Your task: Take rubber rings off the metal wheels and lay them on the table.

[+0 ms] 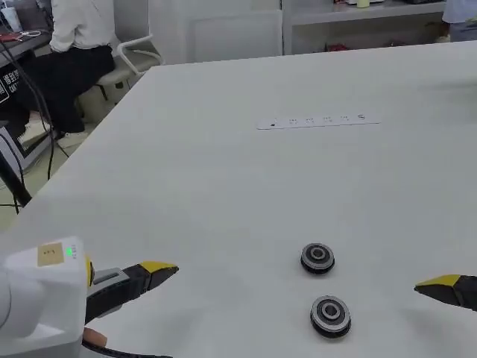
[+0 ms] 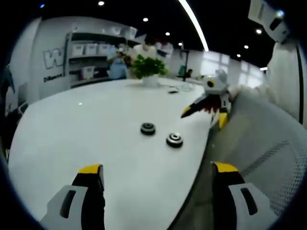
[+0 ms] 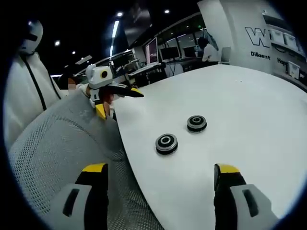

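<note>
Lining up the first grab, rubber rings [image 1: 315, 316] weren't off yet.
Left gripper [image 2: 158, 167] and right gripper [image 3: 161, 168] had jaws wide apart, clear of the near wheel [image 1: 330, 314] and far wheel [image 1: 317, 257]; next probably meant pinning one, peeling its ring.

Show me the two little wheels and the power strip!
far wheel [image 1: 317, 256], head view, on its middle hub.
near wheel [image 1: 330, 312], head view, on its middle hub.
power strip [image 1: 317, 121], head view, middle of its top.

black-silver wheels [image 1: 317, 258]; white table [image 1: 223, 186]; yellow-tipped claws
</note>
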The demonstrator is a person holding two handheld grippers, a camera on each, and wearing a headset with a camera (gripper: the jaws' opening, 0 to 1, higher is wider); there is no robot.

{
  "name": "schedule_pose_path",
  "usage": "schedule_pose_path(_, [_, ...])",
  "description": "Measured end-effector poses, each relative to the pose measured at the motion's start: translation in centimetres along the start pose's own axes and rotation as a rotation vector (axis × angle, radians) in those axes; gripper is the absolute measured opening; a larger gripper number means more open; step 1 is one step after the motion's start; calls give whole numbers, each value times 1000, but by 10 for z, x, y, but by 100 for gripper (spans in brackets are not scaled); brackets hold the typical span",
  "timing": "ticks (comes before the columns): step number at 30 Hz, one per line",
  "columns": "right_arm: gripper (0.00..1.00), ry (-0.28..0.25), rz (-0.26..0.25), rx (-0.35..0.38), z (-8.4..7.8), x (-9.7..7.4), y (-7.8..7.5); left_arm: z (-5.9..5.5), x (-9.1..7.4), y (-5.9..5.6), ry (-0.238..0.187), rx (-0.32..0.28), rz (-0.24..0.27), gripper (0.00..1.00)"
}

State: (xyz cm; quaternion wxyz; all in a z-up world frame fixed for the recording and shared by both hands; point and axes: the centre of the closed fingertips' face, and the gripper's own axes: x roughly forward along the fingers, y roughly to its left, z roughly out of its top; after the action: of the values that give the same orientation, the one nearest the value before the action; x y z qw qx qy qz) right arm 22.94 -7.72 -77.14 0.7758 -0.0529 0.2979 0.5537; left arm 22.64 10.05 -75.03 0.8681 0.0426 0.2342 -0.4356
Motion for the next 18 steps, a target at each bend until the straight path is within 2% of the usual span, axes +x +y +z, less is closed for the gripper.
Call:
schedule_pose_path(15, [88, -13, 0, 2, 2, 0, -1, -1, 1, -2, 10, -1, -12, 95])
schedule_pose_path(18, [87, -12, -4, -3, 2, -1, -2, -2, 1, -3, 27, 27, -15, 95])
